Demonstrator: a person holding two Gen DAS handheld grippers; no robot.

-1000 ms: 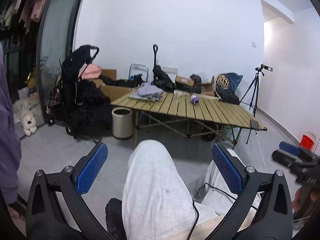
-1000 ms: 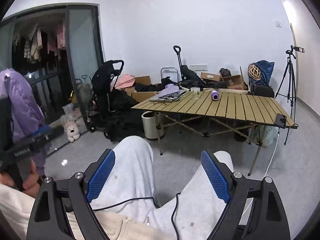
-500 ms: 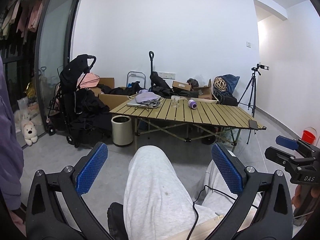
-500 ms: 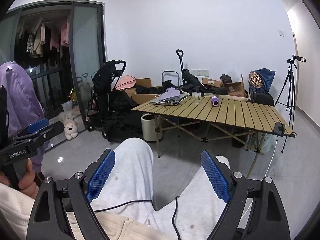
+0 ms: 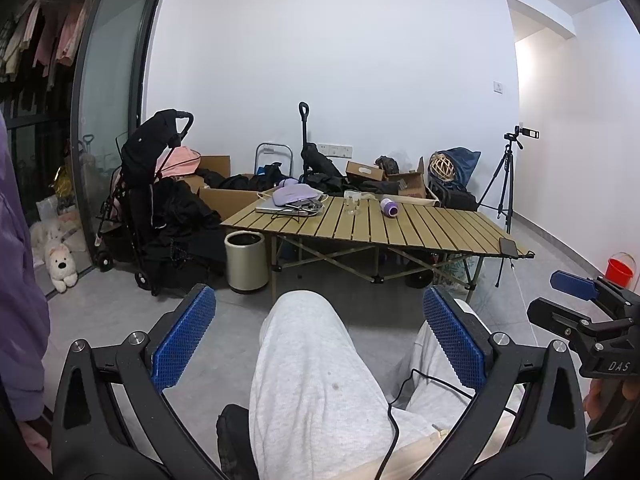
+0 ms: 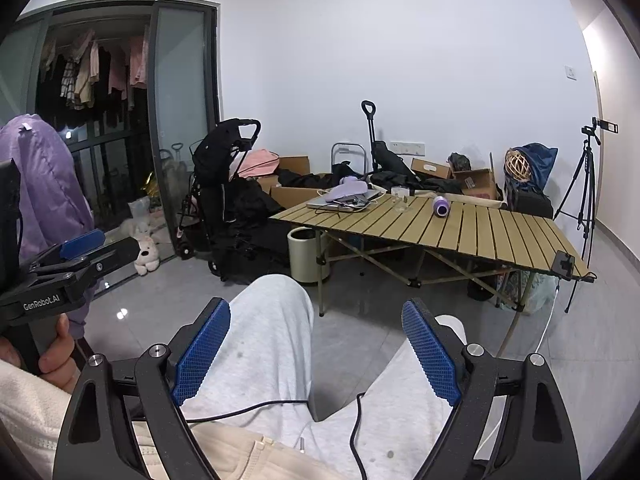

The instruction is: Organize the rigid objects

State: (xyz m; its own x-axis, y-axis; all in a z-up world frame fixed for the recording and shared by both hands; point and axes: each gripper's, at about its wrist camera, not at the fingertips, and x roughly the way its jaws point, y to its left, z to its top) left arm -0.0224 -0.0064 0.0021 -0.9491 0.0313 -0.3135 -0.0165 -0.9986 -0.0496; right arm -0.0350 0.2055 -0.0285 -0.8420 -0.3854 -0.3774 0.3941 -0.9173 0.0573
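A slatted wooden folding table [image 5: 420, 232] [image 6: 492, 232] stands across the room. On it lie a purple cylinder [image 5: 388, 206] [image 6: 442, 205], a clear glass [image 5: 351, 201] [image 6: 400, 197], a laptop [image 5: 280, 209] [image 6: 332, 204] under a purple cloth [image 5: 294, 193] [image 6: 347, 189], and a phone [image 5: 509, 246] [image 6: 564, 263] at the right edge. My left gripper [image 5: 318, 332] [image 6: 80, 246] is open and empty above the person's knee. My right gripper [image 6: 316, 344] [image 5: 576, 286] is open and empty, far from the table.
A cream bin [image 5: 246, 260] stands by the table's left leg. A black stroller [image 5: 156, 200], cardboard boxes [image 5: 228, 200] and bags crowd the back wall. A tripod [image 5: 506, 184] stands at right, a red bucket [image 5: 620, 270] further right. A plush dog [image 5: 60, 268] lies by the glass door.
Both wrist views have tilted upward a little, so the table sits lower in frame. Both grippers stay open and empty.
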